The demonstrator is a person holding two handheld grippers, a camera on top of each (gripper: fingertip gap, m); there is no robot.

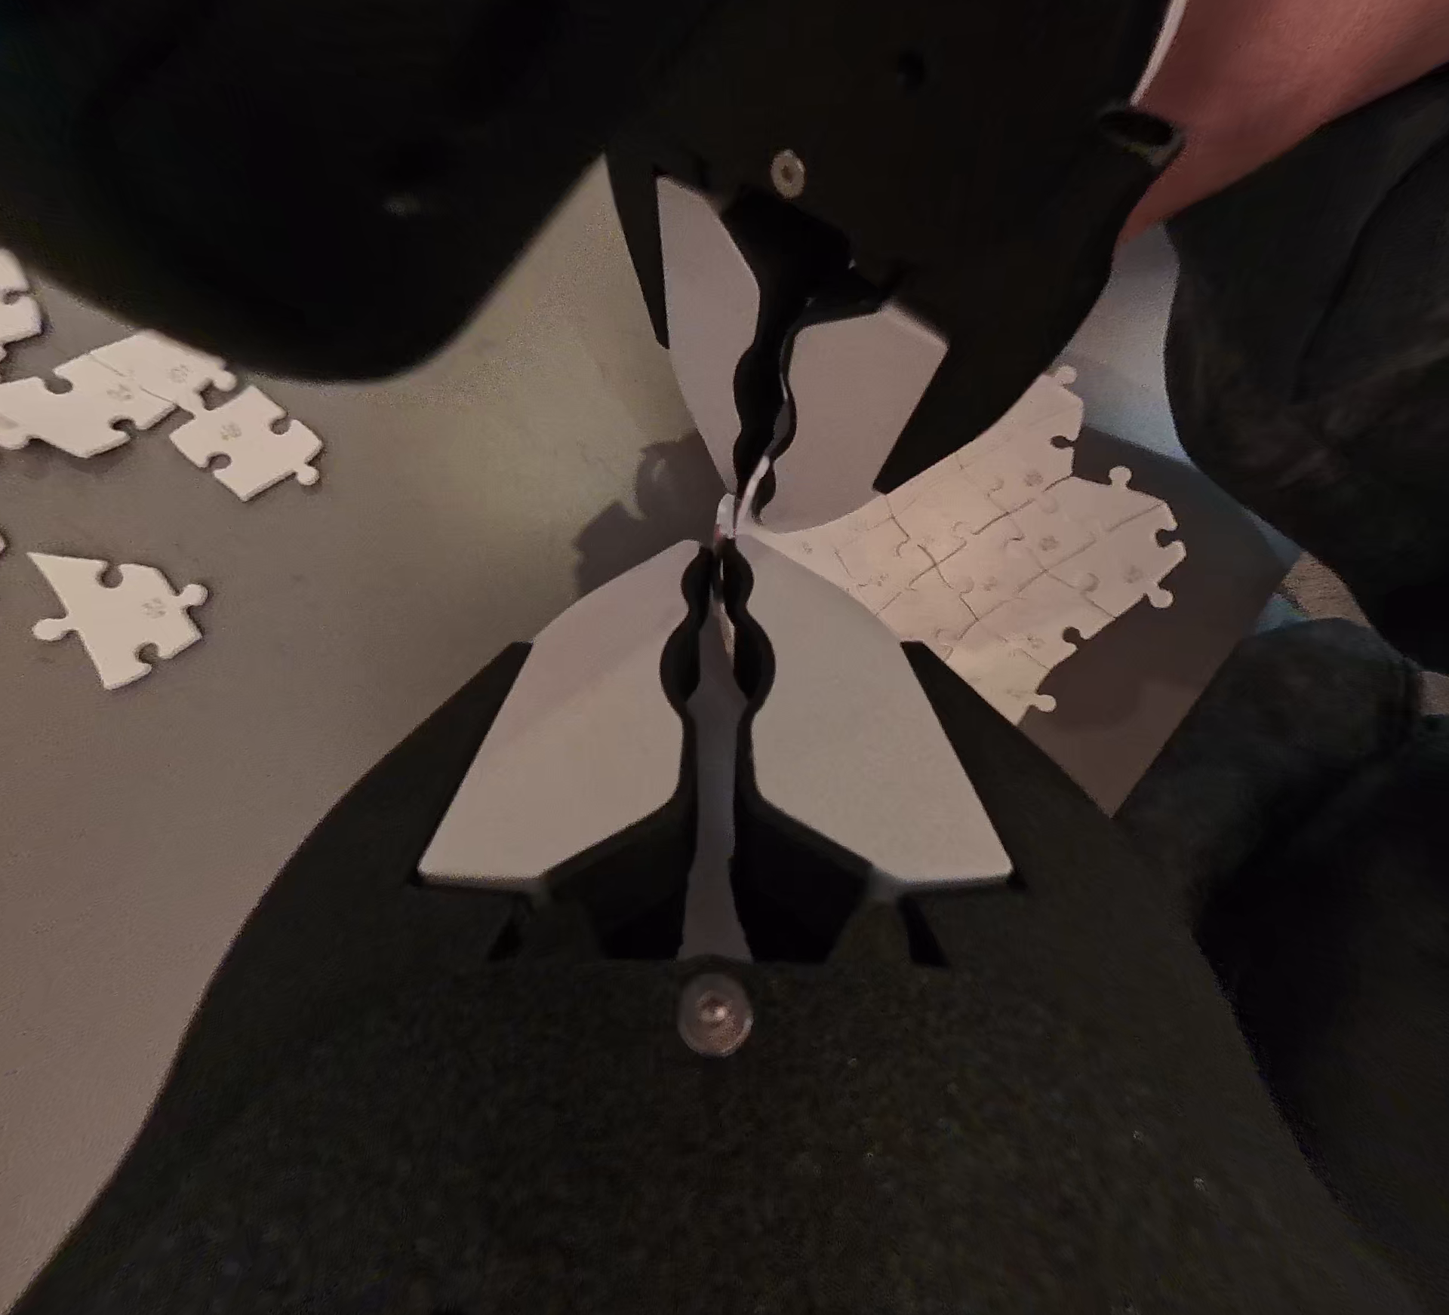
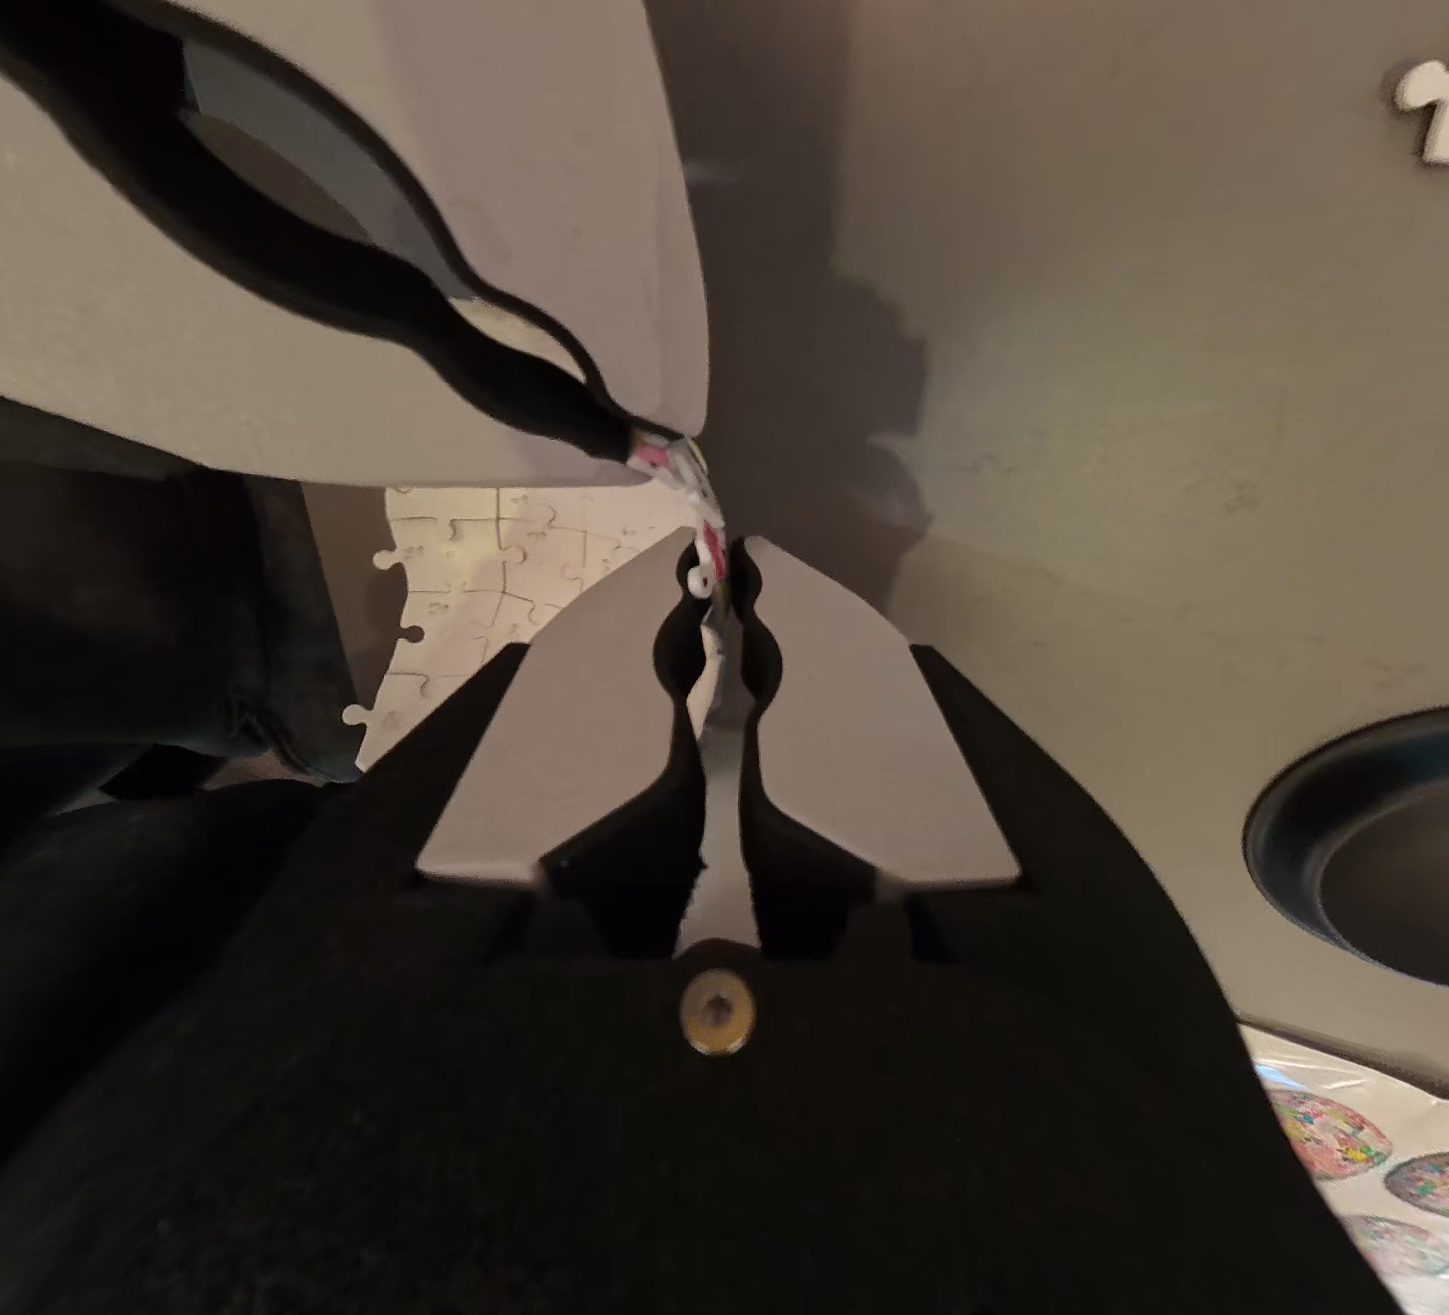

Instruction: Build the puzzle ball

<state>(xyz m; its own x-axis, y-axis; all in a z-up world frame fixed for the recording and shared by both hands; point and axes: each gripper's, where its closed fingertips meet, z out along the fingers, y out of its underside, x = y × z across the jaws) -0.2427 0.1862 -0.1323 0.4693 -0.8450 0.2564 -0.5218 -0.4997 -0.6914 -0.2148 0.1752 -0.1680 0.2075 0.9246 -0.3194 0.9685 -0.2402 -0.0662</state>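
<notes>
The grey table [image 1: 439, 509] carries everything here. Biggest on it is the joined puzzle sheet [image 1: 1011, 556], white backs up, lying by the near edge beside the person's dark trouser legs. A dark round bowl [image 2: 1364, 862] sits farther off on the table; I cannot tell what is in it. Loose white puzzle pieces [image 1: 243, 442] lie scattered well apart from the sheet. Above the table the left gripper [image 1: 717, 560] and right gripper [image 2: 725, 556] meet tip to tip, each clenched on the thin edge of a small puzzle piece [image 2: 690, 474] with pink print, held between them in the air.
</notes>
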